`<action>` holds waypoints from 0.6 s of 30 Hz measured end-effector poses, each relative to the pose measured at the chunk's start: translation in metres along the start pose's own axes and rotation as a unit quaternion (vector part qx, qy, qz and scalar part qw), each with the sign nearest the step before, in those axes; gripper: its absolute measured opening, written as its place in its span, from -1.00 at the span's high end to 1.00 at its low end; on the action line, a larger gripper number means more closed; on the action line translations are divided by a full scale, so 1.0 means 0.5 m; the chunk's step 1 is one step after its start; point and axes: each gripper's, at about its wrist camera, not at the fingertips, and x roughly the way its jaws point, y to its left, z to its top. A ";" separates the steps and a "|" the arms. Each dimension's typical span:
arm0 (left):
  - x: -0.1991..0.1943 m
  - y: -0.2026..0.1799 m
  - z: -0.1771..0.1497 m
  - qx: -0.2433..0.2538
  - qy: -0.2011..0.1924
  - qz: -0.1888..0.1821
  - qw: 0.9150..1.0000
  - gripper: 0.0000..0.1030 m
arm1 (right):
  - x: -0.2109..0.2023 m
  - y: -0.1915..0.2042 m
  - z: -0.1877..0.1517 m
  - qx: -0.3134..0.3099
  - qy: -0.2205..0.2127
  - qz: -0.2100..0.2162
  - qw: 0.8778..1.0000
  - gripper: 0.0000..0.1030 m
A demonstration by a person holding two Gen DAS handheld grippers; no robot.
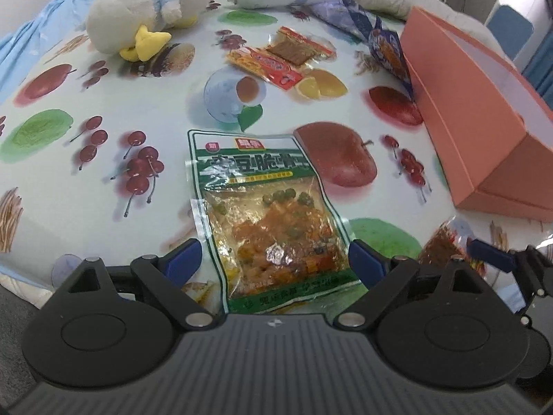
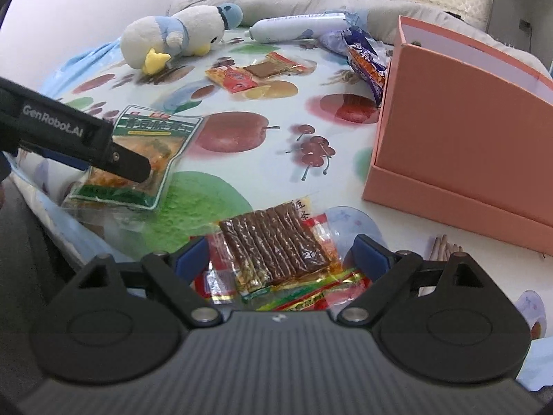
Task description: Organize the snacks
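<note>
Both grippers seem to be at the pick-up step, with no snack yet in the pink box (image 2: 459,131), which stands open-topped on the fruit-print surface (image 1: 103,180). The left gripper (image 1: 274,259) has its fingers spread wide on either side of the green packet (image 1: 266,221), a clear pouch of peas and orange bits with a green label, lying flat well to the left of the box. The right gripper (image 2: 281,254) is likewise released, its fingers straddling the brown snack packet (image 2: 276,252), a ridged dark slab in clear wrap resting on red and yellow wrappers just in front of the box. The next move likely calls for each pair of fingers to close on its packet's thin edge without sliding it, then lift toward the box. More small packets (image 2: 255,71) lie beyond, left of the box, near a plush duck (image 2: 179,34).
</note>
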 end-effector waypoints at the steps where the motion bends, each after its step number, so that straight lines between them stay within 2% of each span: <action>1: 0.002 -0.002 -0.002 0.001 0.004 0.002 1.000 -0.82 | 0.002 0.005 -0.002 -0.004 0.000 -0.006 1.000 -0.80; 6: 0.008 -0.005 -0.013 0.008 0.004 0.007 1.000 -0.80 | 0.007 0.016 0.000 -0.010 0.004 -0.020 1.000 -0.80; 8: 0.008 -0.007 -0.016 0.011 0.000 0.011 1.000 -0.73 | 0.007 0.019 -0.001 -0.016 0.004 -0.020 1.000 -0.76; 10: 0.003 -0.005 -0.017 0.006 -0.004 0.007 1.000 -0.57 | 0.005 0.022 0.001 -0.019 0.006 -0.019 1.000 -0.68; 12: -0.004 0.000 -0.015 -0.009 -0.003 -0.013 1.000 -0.47 | 0.001 0.025 0.004 -0.021 0.010 -0.018 1.000 -0.59; 13: -0.006 -0.001 -0.014 -0.009 -0.004 -0.015 1.000 -0.33 | 0.001 0.027 0.005 -0.022 0.011 -0.018 1.000 -0.57; 18: -0.013 -0.003 -0.022 -0.012 -0.012 -0.032 0.999 -0.12 | -0.003 0.038 0.009 -0.034 0.015 -0.022 0.999 -0.41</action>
